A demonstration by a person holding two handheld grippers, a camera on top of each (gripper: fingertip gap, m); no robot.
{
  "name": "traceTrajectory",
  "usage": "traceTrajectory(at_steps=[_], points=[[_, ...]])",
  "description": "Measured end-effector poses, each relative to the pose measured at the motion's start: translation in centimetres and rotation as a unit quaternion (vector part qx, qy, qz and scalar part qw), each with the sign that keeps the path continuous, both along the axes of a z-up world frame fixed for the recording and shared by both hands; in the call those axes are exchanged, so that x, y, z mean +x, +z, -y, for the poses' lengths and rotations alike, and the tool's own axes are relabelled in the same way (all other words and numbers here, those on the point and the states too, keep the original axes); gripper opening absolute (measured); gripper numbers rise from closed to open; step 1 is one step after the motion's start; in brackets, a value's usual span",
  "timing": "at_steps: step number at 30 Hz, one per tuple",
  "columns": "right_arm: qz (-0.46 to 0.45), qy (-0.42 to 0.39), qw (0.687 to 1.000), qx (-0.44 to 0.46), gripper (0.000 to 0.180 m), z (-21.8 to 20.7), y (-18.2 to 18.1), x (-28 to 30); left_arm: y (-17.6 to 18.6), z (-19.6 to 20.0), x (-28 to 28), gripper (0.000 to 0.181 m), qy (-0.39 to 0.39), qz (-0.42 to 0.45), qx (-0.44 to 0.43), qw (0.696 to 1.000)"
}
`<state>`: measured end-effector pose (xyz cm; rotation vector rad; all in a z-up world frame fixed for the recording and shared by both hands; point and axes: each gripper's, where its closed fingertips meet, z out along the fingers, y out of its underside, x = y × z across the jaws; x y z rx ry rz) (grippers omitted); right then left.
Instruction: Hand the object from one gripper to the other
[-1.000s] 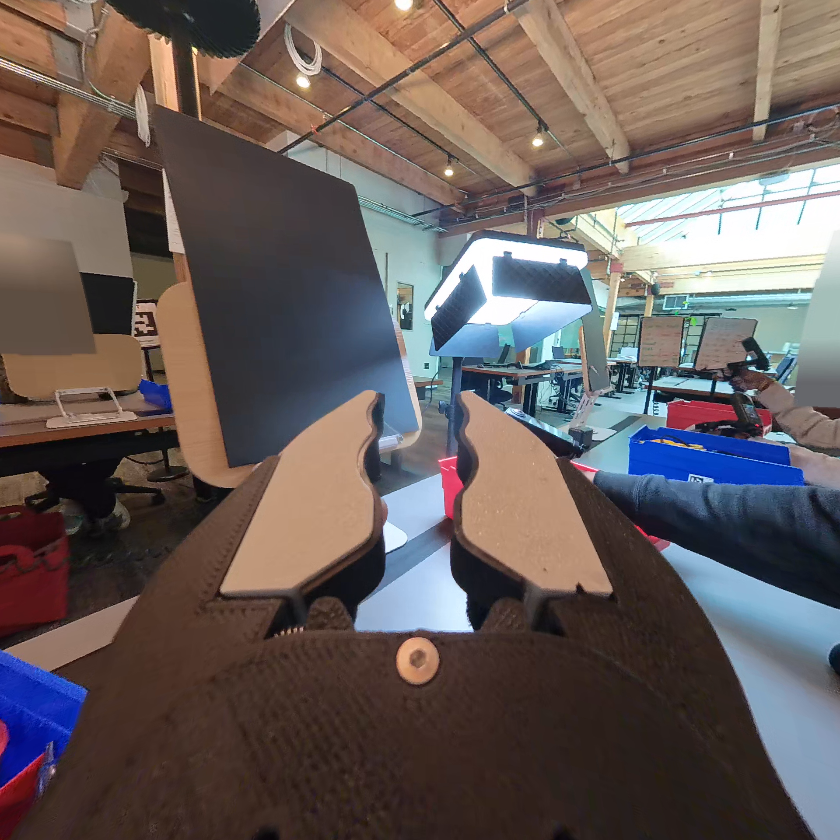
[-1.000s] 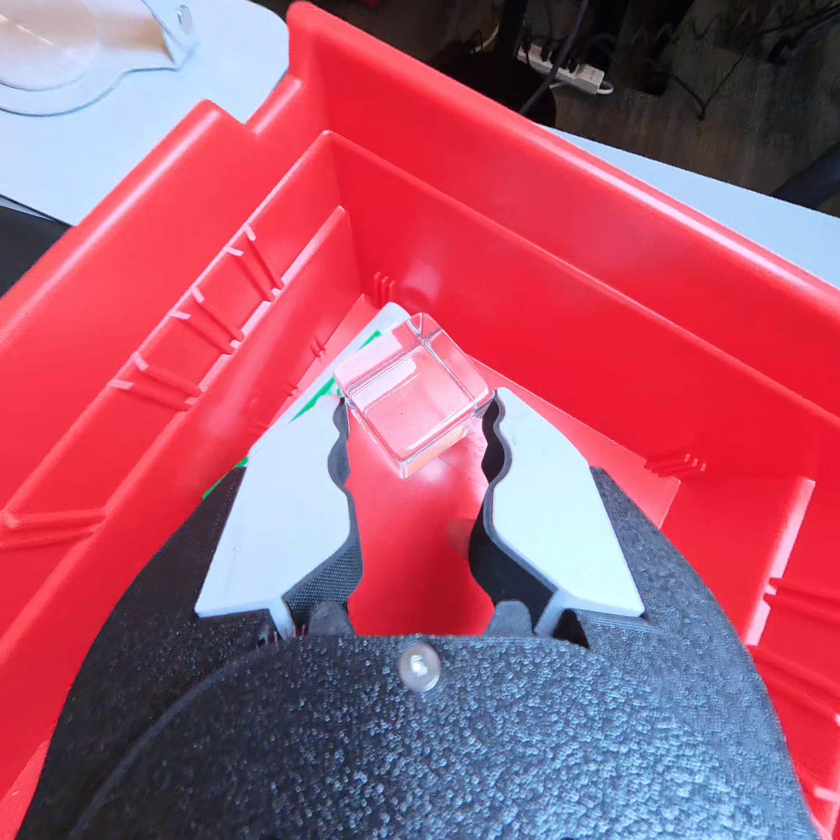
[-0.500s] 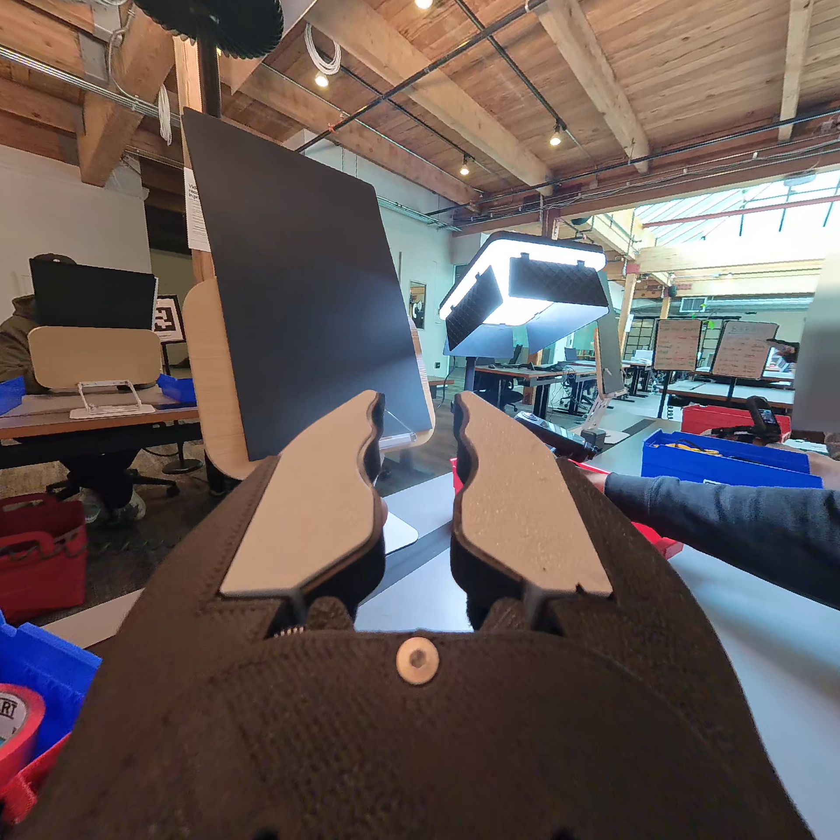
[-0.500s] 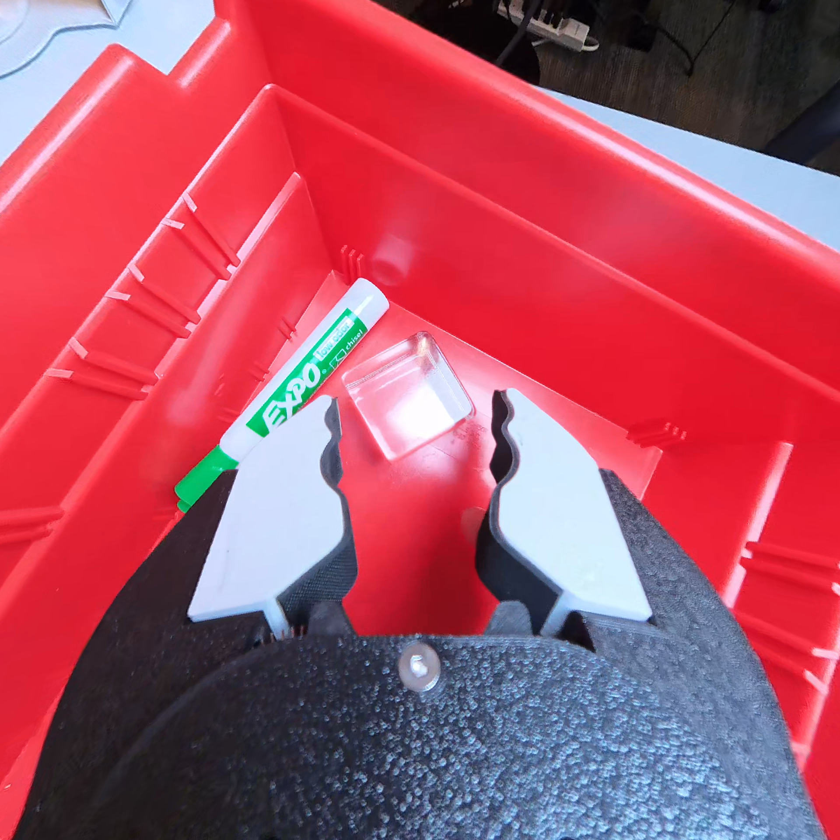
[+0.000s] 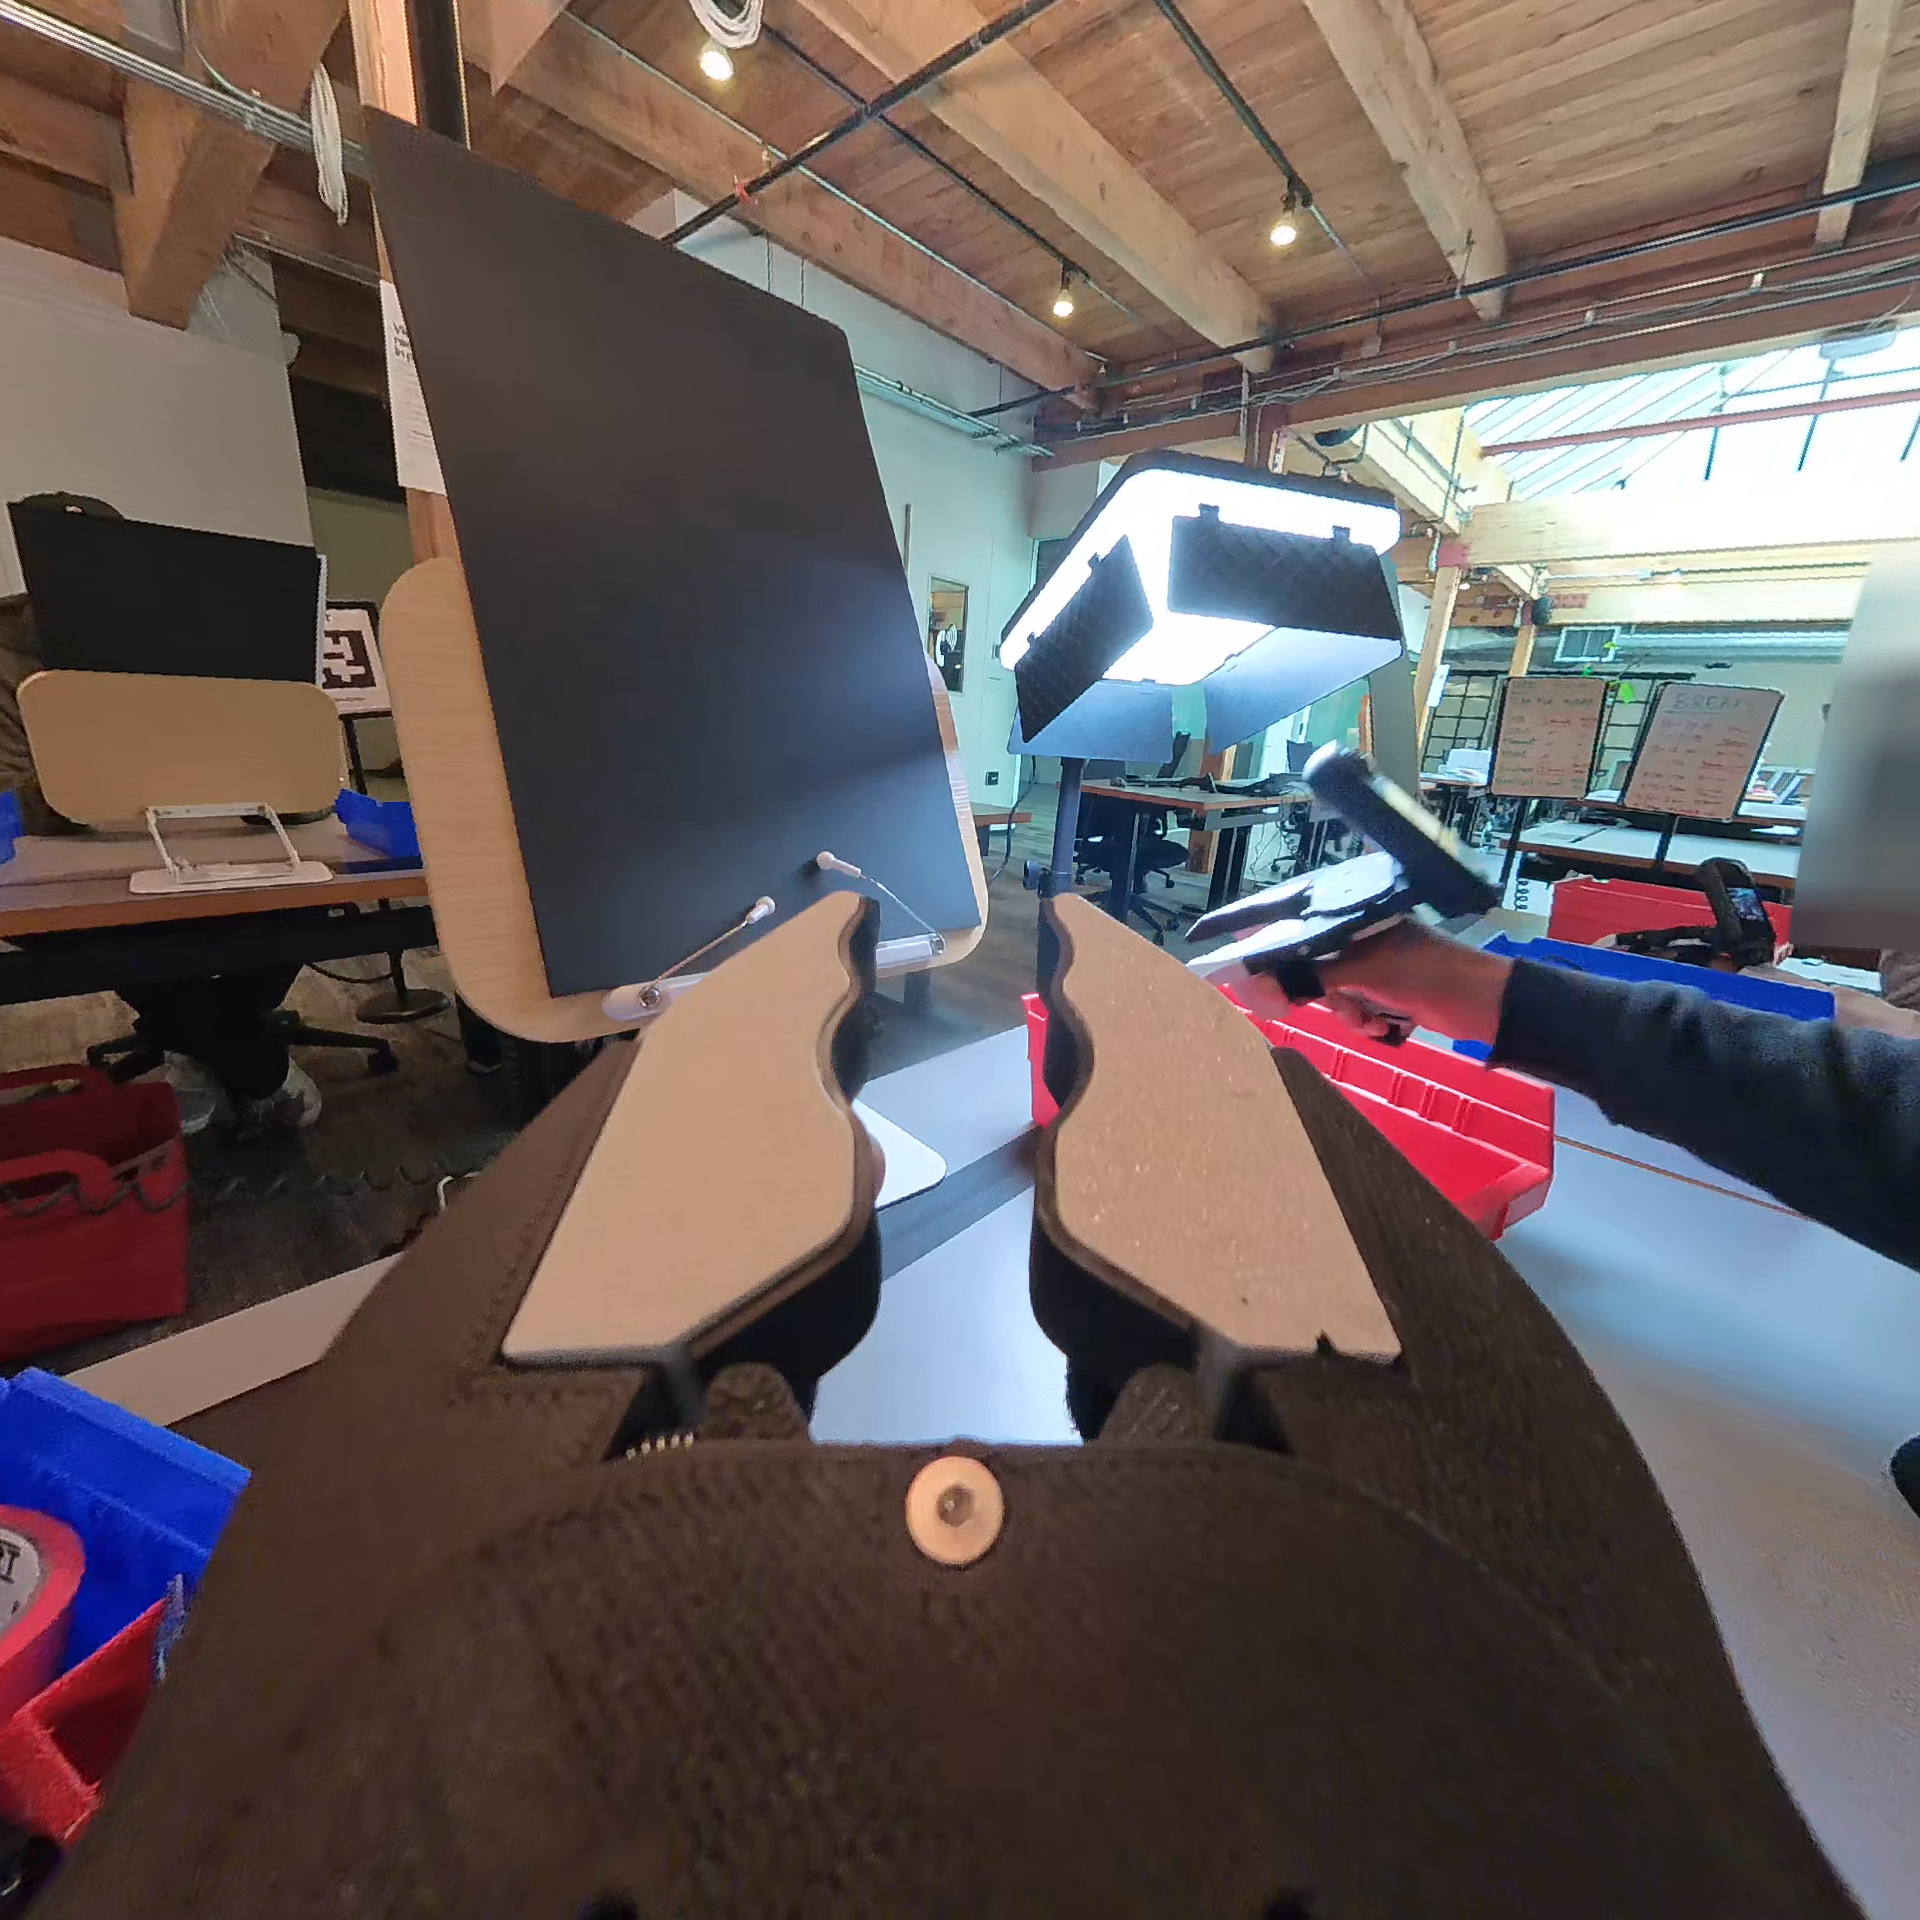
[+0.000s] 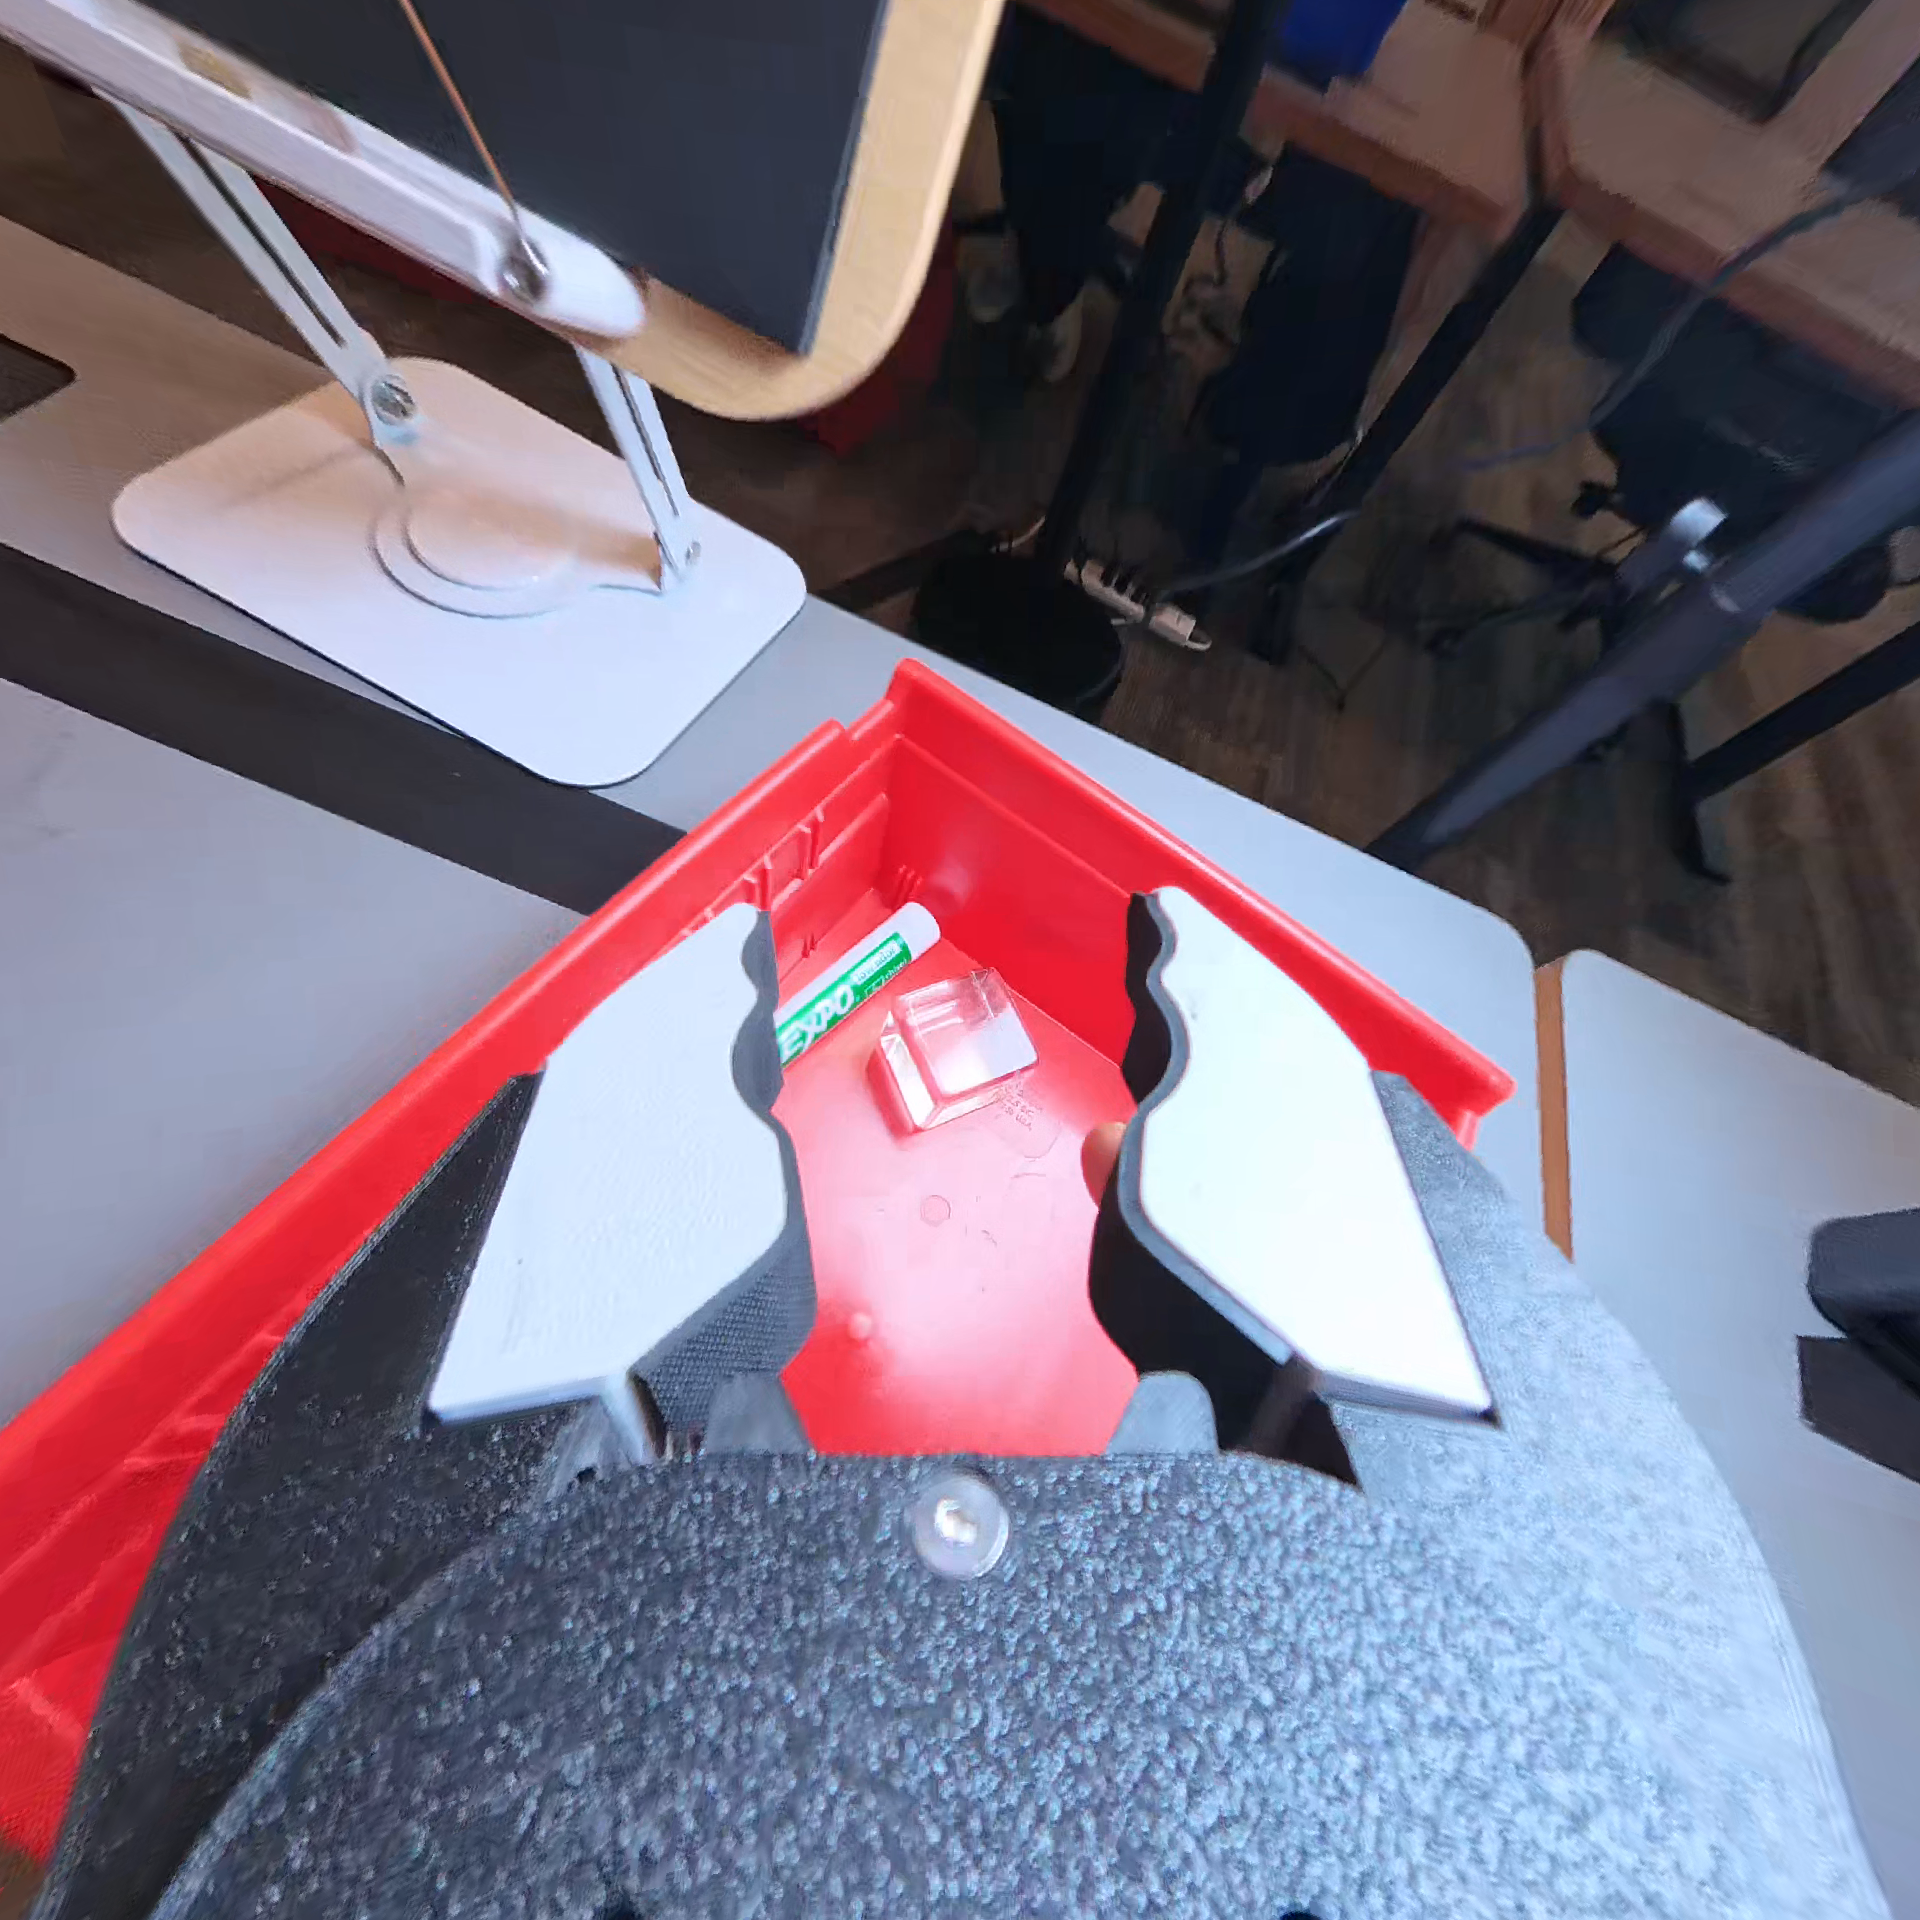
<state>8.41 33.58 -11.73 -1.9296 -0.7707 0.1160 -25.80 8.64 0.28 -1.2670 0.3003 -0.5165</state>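
Note:
A clear plastic cube (image 6: 954, 1049) lies on the floor of a red bin (image 6: 644, 914), beside a green and white marker (image 6: 854, 982). My right gripper (image 6: 948, 940) is open and empty, held well above the bin with the cube seen between its fingers. My left gripper (image 5: 954, 925) is open and empty, held above the table and pointing across the room. In the left wrist view the right gripper (image 5: 1340, 894) shows farther off, held by a hand in a dark sleeve above the red bin (image 5: 1392, 1101).
A black board on a wooden stand (image 5: 665, 644) with a white base (image 6: 457, 582) stands on the grey table (image 6: 208, 935) behind the bin. A lit lamp (image 5: 1205, 603) stands beyond. Blue bins (image 5: 94, 1475) and red tape (image 5: 31, 1600) sit at the left. Tip to tip, the grippers are about 45 centimeters apart. My right tips are roughly 30 centimeters from the white base (image 6: 457, 582).
The right gripper let go of the cube, which dropped flat onto the bin floor, then rose high and back from the bin. The left gripper stayed open and barely shifted.

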Motion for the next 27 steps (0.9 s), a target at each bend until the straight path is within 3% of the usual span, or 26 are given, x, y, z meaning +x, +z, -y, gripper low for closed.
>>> traceTrajectory(at_steps=[5, 17, 27], points=[[-0.007, 0.007, 0.999, 0.044, 0.062, 4.5, 1.6, -0.9, -0.9, -0.5, 0.5, 0.03, 0.004, -0.011, -0.014, 1.0], [-0.007, 0.045, 0.997, 0.067, 0.06, 14.4, 0.2, -2.3, -3.2, -1.7, 1.6, 0.03, 0.005, -0.032, -0.045, 0.998], [-0.101, 0.102, 0.987, 0.072, 0.059, 21.0, -2.2, -5.8, -4.2, -2.2, 1.9, 0.03, 0.028, -0.067, -0.057, 0.996]])
